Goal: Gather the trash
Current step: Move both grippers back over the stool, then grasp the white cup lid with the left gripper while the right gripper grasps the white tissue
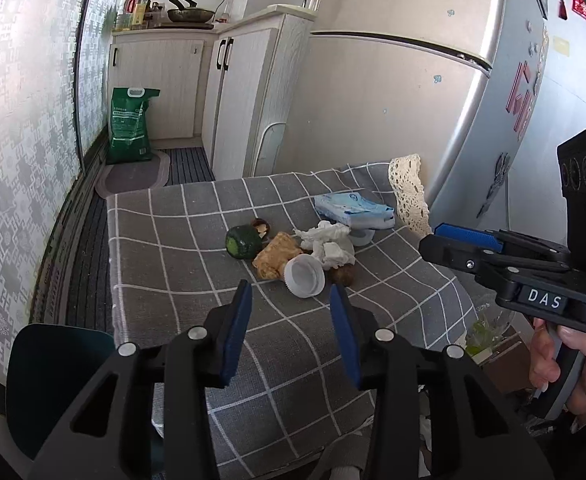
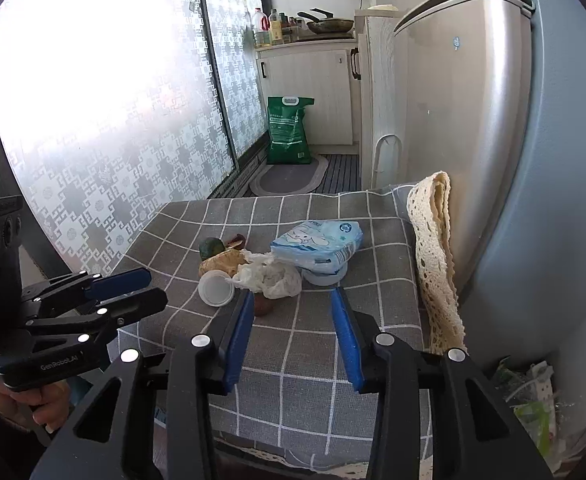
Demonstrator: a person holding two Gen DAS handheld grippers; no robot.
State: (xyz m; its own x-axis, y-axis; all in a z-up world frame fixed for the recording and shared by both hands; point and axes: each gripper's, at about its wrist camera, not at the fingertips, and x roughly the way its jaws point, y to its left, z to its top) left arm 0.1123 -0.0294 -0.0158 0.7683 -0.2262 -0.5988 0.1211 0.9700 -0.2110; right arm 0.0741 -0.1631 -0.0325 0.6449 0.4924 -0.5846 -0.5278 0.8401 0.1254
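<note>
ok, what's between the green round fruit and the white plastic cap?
A tan, crumpled peel-like scrap sits between the green round fruit and the white plastic cap, touching the cap. Clearest in the left wrist view.

Trash sat clustered at frame centre on the desk: crumpled white tissue [image 1: 327, 246] in the middle, white bottle cap [image 1: 304, 276] on its side touching a tan crumpled wrapper [image 1: 275, 254], green round fruit piece [image 1: 244, 242] at left, brown nut shell [image 1: 341, 275] at lower right.
</note>
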